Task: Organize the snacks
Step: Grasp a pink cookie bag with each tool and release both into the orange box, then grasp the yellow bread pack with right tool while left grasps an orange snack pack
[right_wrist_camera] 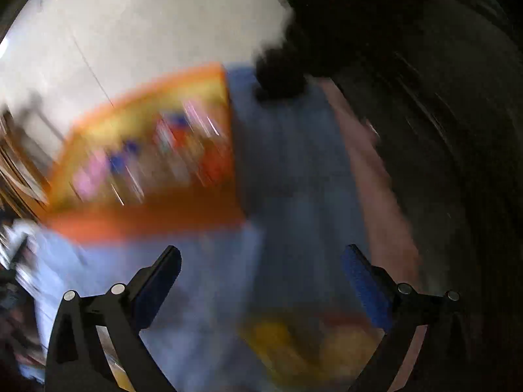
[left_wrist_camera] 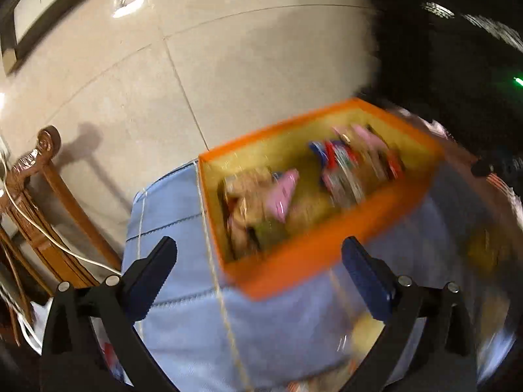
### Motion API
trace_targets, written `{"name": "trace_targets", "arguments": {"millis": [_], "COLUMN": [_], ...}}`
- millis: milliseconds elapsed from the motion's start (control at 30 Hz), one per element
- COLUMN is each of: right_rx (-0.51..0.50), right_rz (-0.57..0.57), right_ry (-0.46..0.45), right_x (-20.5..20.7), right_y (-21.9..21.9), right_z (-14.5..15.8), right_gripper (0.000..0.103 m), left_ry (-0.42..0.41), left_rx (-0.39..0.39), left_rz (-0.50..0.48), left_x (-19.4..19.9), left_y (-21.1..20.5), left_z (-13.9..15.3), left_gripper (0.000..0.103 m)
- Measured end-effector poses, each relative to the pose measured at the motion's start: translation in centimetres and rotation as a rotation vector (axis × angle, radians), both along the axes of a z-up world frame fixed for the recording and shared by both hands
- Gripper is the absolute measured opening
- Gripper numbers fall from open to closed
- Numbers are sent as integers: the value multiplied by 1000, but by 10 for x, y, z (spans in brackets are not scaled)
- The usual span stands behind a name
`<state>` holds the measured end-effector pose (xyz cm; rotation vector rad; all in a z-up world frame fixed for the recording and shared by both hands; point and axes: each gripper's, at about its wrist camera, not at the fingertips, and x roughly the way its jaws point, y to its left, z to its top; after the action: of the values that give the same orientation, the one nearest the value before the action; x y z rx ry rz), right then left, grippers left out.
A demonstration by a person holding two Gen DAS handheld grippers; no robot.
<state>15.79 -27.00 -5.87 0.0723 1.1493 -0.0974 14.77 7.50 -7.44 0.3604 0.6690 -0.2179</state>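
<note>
Now, over the beige tiled floor (left_wrist_camera: 202,52) sits a blue-covered bench (left_wrist_camera: 183,294) carrying an orange box (left_wrist_camera: 313,254) of blurred snack packets (left_wrist_camera: 281,192) (carved wooden chair (left_wrist_camera: 42,196) alongside), while left gripper (left_wrist_camera: 258,258) and right gripper (right_wrist_camera: 261,261) both gape wide, empty.

Glossy beige floor tiles (left_wrist_camera: 228,49) reflect ceiling lights at upper left. A carved, varnished wooden chair (left_wrist_camera: 42,196) stands at left. Pale blue stitched cloth (left_wrist_camera: 183,320) covers the table. The orange box (left_wrist_camera: 313,248) looks like matt cardboard; blurred snack packets (left_wrist_camera: 343,163) inside seem shiny plastic
</note>
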Motion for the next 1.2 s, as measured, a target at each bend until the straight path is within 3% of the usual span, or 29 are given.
{"name": "trace_targets", "arguments": {"millis": [167, 300, 467, 500, 567, 600, 733, 767, 800, 833, 867, 900, 933, 967, 1067, 1133, 1200], "right_rx": [-18, 7, -8, -7, -36, -48, -59, -57, -53, -19, 49, 80, 87, 91, 105, 140, 111], "right_rz": [65, 20, 8, 3, 20, 31, 34, 28, 16, 0, -14, -27, -27, -24, -33, -38, -17], "right_ry": [88, 87, 116, 126, 124, 132, 137, 131, 125, 133, 120, 130, 139, 133, 100, 60, 29], "right_x": [-51, -63, -67, -68, -70, -71, -71, -72, -73, -76, -80, -78, -80, -81, -87, -92, -94], "right_y": [5, 7, 8, 7, 10, 13, 18, 17, 19, 17, 15, 13, 14, 15, 17, 17, 21], "right_z": [-52, -81, -105, -110, -113, -116, -121, -121, -119, -120, -114, -109, -105, -102, -87, -72, -56], "right_gripper": [99, 99, 99, 100, 100, 100, 99, 98, 74, 48, 42, 36, 36, 35, 35, 35, 35], "left_ry": [111, 82, 68, 80, 210, 232, 222, 250, 309, 383, 391, 402, 421, 442, 471, 451, 427], "left_rx": [41, 150, 101, 106, 70, 53, 57, 50, 21, -42, -62, -69, -83, -76, -11, -38, -59], "left_rz": [-100, -165, -295, -315, -449, -499, -612, -608, -594, -546, -486, -418, -323, -258, -146, -112, -73], "left_x": [-57, -74, -74, -71, -68, -72, -79, -73, -65, -53, -47, -42, -36, -32, -30, -35, -37], "left_y": [19, 15, 7, 5, 3, 5, 13, 13, 14, 17, 20, 23, 26, 27, 18, 9, 1], "left_z": [-52, -91, -110, -115, -133, -137, -143, -144, -146, -145, -143, -140, -138, -136, -133, -120, -106], "left_gripper": [99, 99, 99, 99, 96, 96, 97, 92, 88, 76, 55, 44, 23, 16, 14, 14, 13]}}
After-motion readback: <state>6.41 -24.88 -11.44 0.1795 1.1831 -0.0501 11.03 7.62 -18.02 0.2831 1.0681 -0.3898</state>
